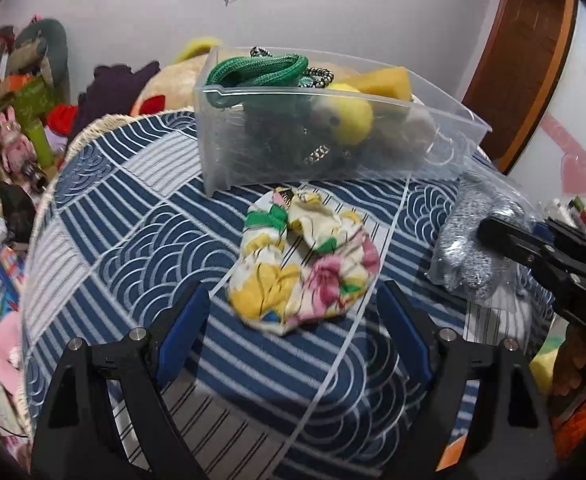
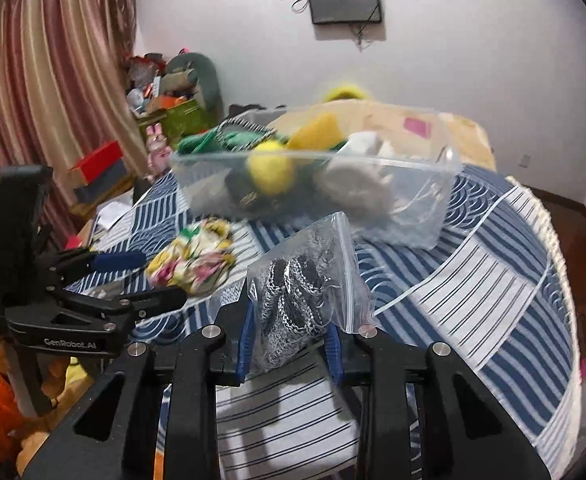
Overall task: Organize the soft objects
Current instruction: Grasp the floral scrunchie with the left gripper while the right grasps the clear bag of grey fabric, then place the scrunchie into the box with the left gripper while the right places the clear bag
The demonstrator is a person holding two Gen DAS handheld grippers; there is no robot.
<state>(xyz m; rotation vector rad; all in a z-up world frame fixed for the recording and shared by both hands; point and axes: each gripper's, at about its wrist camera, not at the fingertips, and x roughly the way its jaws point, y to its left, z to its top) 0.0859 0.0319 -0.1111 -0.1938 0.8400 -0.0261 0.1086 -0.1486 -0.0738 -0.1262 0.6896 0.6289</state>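
Above the patterned tabletop (image 2: 473, 272), right tongs (image 2: 289, 344) clamp a bagged knit item (image 2: 297, 280), bound for the far clear bin (image 2: 413, 200); left tongs (image 1: 293, 320) gape near the floral cloth (image 1: 305, 256).

Clear bin (image 1: 229, 152) blocks cloth (image 1: 105, 248) beyond floral bundle (image 1: 305, 260).

The left gripper (image 2: 165, 280) body reads "GenRobot.AI"; the right gripper (image 1: 493, 236) shows "DAS", cut off.
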